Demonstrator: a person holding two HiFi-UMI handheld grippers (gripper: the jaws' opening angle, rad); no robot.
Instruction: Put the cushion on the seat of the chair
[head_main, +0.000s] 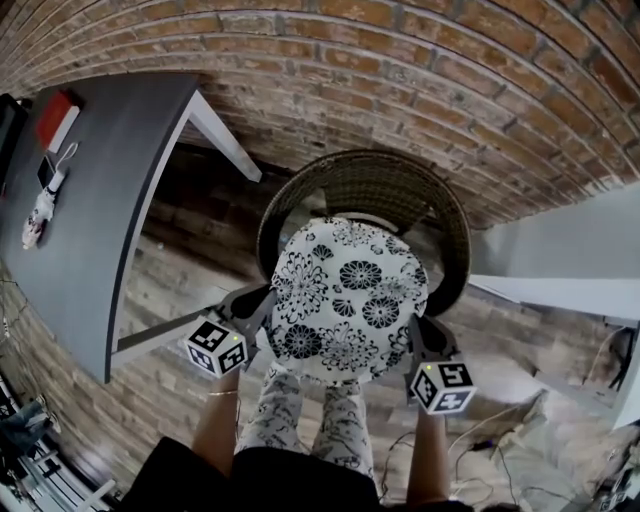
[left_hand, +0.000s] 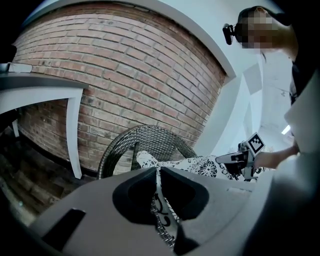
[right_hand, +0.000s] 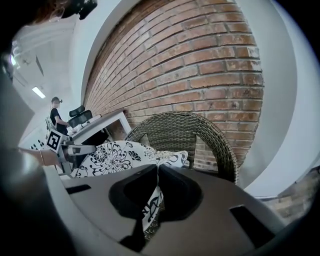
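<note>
The left gripper (head_main: 262, 298) is clenched on the left edge of the cushion (head_main: 346, 298). In the left gripper view its jaws are pressed together with a fold of the black-and-white flowered fabric pinched between them, and a strip of dark woven wicker shows just under that fold. The right gripper (head_main: 416, 330) grasps the opposite, right edge the same way: in the right gripper view its jaws are closed on the fabric, again with wicker just below.

The cushion is round and white with black flowers. From the head view it spreads over the seat of the chair (head_main: 362, 183) and covers nearly all of it, with the curved wicker backrest rising behind its far edge. Whether it rests fully on the seat or is held just above it cannot be told. The person's forearms reach forward to each gripper, and legs in patterned trousers (head_main: 300, 412) stand just in front of the chair.

The chair stands against a brick wall (head_main: 420, 60) on a brick floor (head_main: 190, 270). To its left is a grey tabletop (head_main: 105, 210) on white legs, carrying a red object (head_main: 57, 117) and a small white item (head_main: 38, 218) near its far side. A white panel (head_main: 570, 250) stands to the right of the chair.
</note>
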